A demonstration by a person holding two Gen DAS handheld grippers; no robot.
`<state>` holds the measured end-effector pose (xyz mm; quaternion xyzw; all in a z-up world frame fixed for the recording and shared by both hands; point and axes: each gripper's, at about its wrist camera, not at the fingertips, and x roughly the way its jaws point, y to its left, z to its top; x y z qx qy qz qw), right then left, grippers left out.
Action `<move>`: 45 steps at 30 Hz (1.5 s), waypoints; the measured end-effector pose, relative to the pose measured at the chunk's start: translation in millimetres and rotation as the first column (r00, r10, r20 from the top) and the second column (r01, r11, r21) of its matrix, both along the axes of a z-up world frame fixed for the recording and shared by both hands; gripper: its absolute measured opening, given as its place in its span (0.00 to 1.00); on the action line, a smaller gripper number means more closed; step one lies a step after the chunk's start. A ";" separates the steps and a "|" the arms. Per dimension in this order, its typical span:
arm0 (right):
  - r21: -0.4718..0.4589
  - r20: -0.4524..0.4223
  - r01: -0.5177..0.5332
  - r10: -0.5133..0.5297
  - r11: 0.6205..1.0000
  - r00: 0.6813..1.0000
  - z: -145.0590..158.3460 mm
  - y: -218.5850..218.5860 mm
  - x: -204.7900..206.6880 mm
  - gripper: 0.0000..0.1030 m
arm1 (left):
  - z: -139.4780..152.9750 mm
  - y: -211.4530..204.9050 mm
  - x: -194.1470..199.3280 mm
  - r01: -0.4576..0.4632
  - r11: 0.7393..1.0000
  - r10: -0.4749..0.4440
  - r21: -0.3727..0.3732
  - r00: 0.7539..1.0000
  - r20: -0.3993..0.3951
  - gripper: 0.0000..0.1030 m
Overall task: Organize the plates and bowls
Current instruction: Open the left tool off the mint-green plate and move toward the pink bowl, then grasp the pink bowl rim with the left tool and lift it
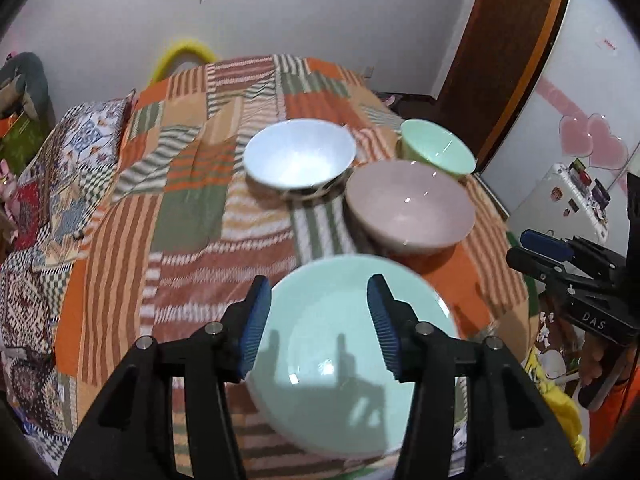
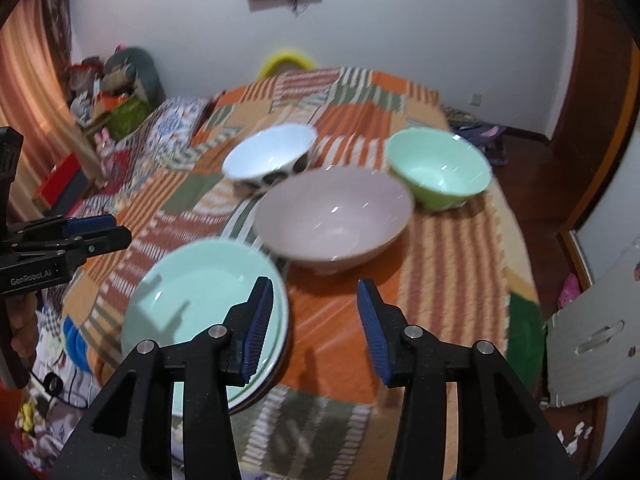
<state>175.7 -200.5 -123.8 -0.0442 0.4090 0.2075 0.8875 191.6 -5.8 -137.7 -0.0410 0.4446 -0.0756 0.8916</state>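
The mint plate (image 1: 352, 360) lies at the near edge of the patchwork blanket (image 1: 192, 208), on top of another plate whose rim shows beneath it in my right wrist view, with the pink bowl (image 1: 408, 210) just beyond it, the white bowl (image 1: 300, 158) farther back to the left and the green bowl (image 1: 438, 146) farther back to the right. My left gripper (image 1: 320, 324) hangs above the mint plate with its jaws apart and nothing between the pads. My right gripper (image 2: 316, 320) is likewise parted and empty, over the orange cloth just right of the plate.
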 end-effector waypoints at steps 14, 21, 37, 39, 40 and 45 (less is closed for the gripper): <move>0.066 0.040 0.109 -0.112 0.992 0.993 0.8 -34.4 41.9 0.51 | -26.4 -28.6 81.7 0.030 0.998 -0.033 -0.058 0.998 -0.049 0.49; 0.078 -0.001 0.117 -0.117 0.990 0.993 -19.7 -33.6 68.8 0.51 | -52.9 -36.7 114.5 0.036 0.999 -0.039 -0.041 0.996 -0.080 0.49; 0.113 -0.095 0.131 -0.121 0.985 0.988 -48.8 -37.4 101.3 0.20 | -93.9 -36.5 146.1 0.019 0.992 -0.041 -0.124 0.984 -0.176 0.17; 0.116 -0.103 0.125 -0.114 0.985 0.988 -49.6 -36.9 102.6 0.18 | -92.8 -39.4 144.9 0.033 0.990 -0.056 -0.134 0.983 -0.174 0.11; 0.113 -0.101 0.125 -0.114 0.986 0.988 -49.8 -37.0 102.9 0.18 | -91.8 -41.3 143.8 0.034 0.991 -0.055 -0.127 0.984 -0.170 0.11; 0.084 -0.097 0.124 -0.116 0.989 0.989 -49.8 -36.5 101.6 0.14 | -88.7 -39.3 139.6 0.025 0.986 -0.054 -0.166 0.984 -0.169 0.10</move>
